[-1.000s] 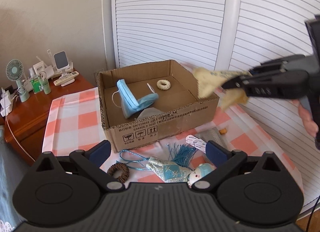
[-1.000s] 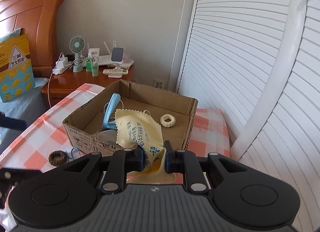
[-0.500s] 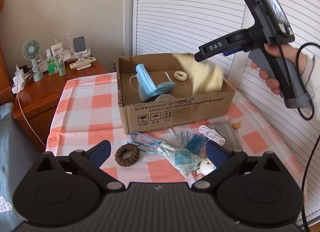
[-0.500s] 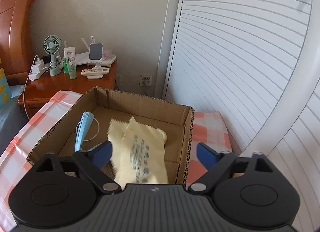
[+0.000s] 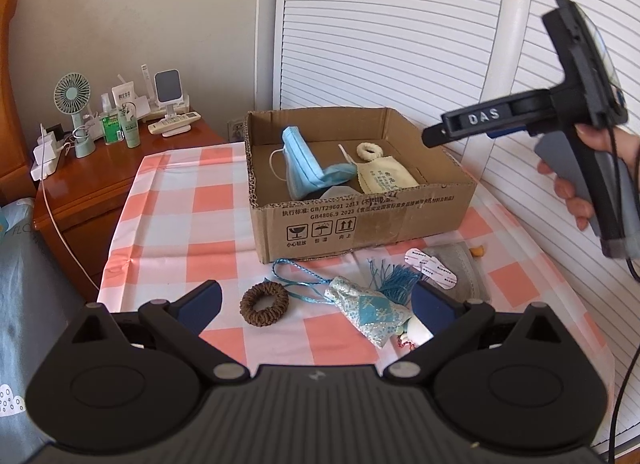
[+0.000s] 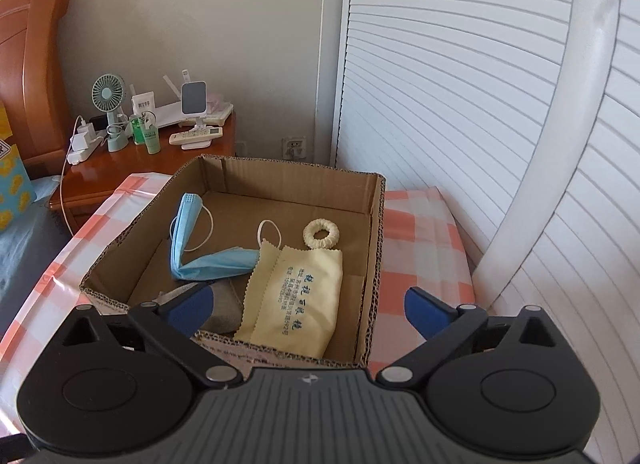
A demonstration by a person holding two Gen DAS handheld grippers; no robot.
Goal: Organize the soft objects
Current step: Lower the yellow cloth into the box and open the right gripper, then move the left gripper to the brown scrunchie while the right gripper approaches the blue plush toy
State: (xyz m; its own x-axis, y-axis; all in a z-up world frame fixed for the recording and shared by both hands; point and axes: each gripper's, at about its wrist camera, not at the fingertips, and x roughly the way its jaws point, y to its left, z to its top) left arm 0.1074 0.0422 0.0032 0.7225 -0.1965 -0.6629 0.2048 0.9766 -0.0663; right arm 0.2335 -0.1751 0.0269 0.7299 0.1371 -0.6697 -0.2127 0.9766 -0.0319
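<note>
I am holding my right gripper (image 6: 306,306) above the near edge of the cardboard box (image 6: 374,248), and its jaws are opening, spread wide with nothing pinched between the blue pads. The yellow cloth (image 6: 296,296) is lying released on the box floor, at about six o'clock inside the box from my right camera. The white scrunchie (image 6: 321,234) is sitting just beyond the cloth at twelve o'clock, close to its far edge; I cannot tell whether they touch. The blue face mask (image 6: 192,240) is leaning folded at about ten o'clock, its lower end touching the cloth's corner.

My left gripper (image 5: 316,302) is hanging released over the checked tablecloth (image 5: 176,224), jaws apart and empty. Between its fingers, the brown scrunchie (image 5: 264,303) is lying at eleven o'clock, and the sequined blue pouch (image 5: 368,314) with its cord at one o'clock. A teal tassel (image 5: 394,278) is resting just beyond the pouch, beside a grey cloth (image 5: 460,268) carrying white labels.
</note>
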